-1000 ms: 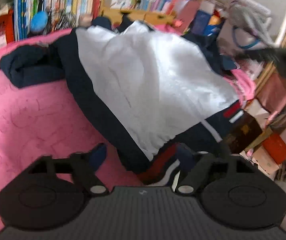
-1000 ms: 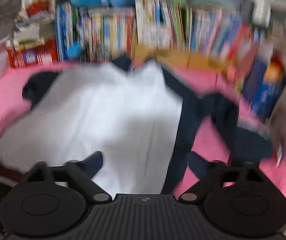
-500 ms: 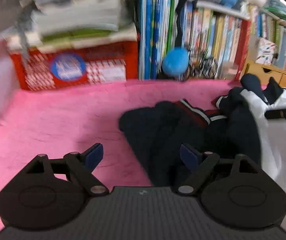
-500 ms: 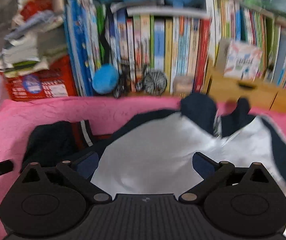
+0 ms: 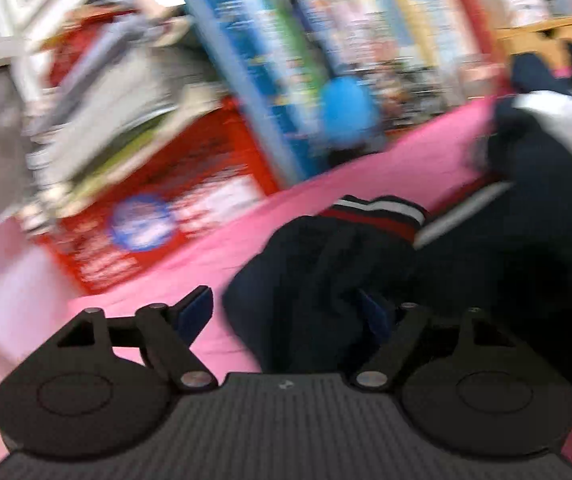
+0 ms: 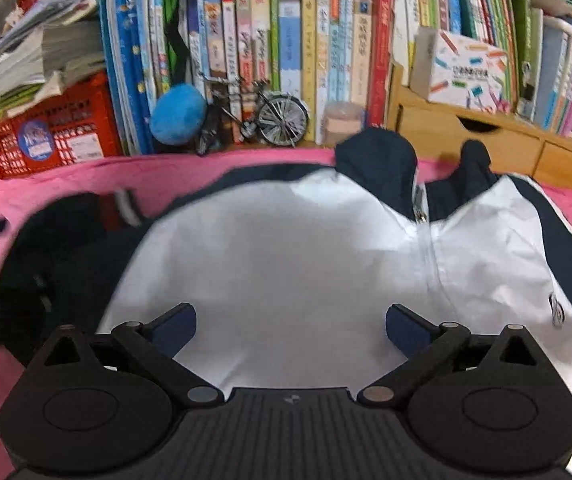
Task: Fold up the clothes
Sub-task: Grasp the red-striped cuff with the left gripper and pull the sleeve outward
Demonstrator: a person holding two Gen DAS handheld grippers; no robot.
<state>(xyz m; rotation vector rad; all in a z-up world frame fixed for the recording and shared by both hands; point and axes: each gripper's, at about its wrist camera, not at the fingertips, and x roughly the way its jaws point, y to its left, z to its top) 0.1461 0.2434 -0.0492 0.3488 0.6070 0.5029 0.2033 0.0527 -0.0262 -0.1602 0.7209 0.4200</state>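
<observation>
Left tongs [image 5: 288,314] now nearer navy sleeve [image 5: 326,276], both tongs wide, pink cover [image 6: 158,174], bookshelf [image 6: 286,40] behind

Indoor light, even and moderately bright; strong fisheye distortion with dark corners.
The left wrist view was heavily motion-blurred across the books [image 5: 326,40]; the right wrist view was sharper, and the white jacket [image 6: 306,248] panel appeared washed out.

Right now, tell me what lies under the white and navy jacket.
The jacket lies spread on a pink cover, visible around its edges. Whatever sits beneath its white front is hidden.
</observation>
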